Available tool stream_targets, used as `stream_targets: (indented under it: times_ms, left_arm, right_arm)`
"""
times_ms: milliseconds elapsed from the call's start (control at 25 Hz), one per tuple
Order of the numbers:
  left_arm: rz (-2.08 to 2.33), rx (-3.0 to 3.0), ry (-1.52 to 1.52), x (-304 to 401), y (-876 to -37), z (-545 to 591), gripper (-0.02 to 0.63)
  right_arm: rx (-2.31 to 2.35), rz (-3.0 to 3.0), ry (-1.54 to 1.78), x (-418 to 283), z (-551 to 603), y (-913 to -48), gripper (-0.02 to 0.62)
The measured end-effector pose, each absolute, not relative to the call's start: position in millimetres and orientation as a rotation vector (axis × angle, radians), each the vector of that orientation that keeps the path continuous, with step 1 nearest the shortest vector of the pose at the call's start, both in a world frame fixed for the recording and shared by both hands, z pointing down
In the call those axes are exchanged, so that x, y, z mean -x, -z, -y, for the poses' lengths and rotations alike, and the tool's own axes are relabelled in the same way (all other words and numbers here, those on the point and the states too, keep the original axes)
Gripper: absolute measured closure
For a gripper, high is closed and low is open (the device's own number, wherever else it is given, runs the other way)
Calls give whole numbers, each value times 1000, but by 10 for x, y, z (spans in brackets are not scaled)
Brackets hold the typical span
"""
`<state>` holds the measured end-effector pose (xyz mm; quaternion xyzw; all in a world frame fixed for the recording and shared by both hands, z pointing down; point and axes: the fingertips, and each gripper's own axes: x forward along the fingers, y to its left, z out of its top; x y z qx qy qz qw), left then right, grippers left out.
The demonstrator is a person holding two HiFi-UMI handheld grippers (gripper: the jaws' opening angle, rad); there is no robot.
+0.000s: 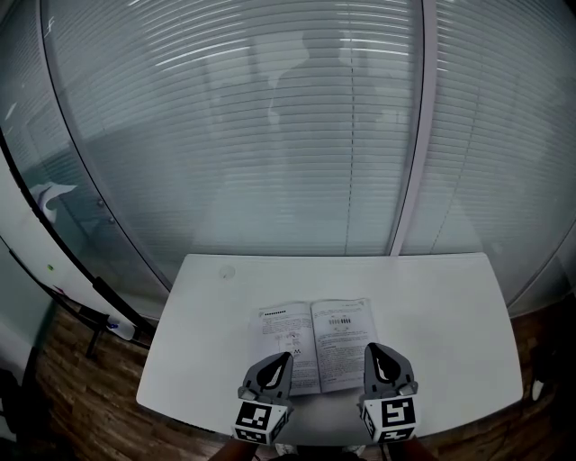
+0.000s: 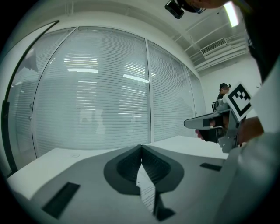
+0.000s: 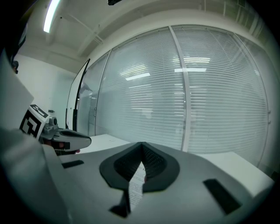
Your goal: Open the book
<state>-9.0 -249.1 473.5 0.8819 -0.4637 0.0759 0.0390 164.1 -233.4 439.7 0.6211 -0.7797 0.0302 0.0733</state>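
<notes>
Left gripper (image 1: pixel 287 358): jaws clenched together, tip over the near left corner of the book (image 1: pixel 310 331) | right gripper (image 1: pixel 372 349): jaws also pressed shut, tip over the book's near right corner | book: lies flat and spread open on the white table (image 1: pixel 432 297), its near edge under both tips

Even, cool, bright indoor light. Ceiling light strip (image 2: pixel 230 13) overexposed in both gripper views; light streaks reflect on glass wall (image 2: pixel 109 87). White table (image 1: pixel 432 306) bright, shadows faint. Wood floor (image 1: pixel 81 396) dim. Strong fisheye bending; gripper views' corners black. Book (image 1: pixel 315 347) print soft in head view.
</notes>
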Motion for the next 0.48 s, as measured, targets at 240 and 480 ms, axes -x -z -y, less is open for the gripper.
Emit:
stream_targets:
  times_ms: [240, 480]
  left_arm:
    - [1430, -2723, -220, 85, -4663, 2486, 597]
    - [1493, -2732, -190, 209, -4486, 2574, 597]
  right_arm:
    - [-1863, 2343, -83, -1629, 2305, -4379, 591]
    - [-1854, 2363, -31, -1647, 2303, -4331, 591]
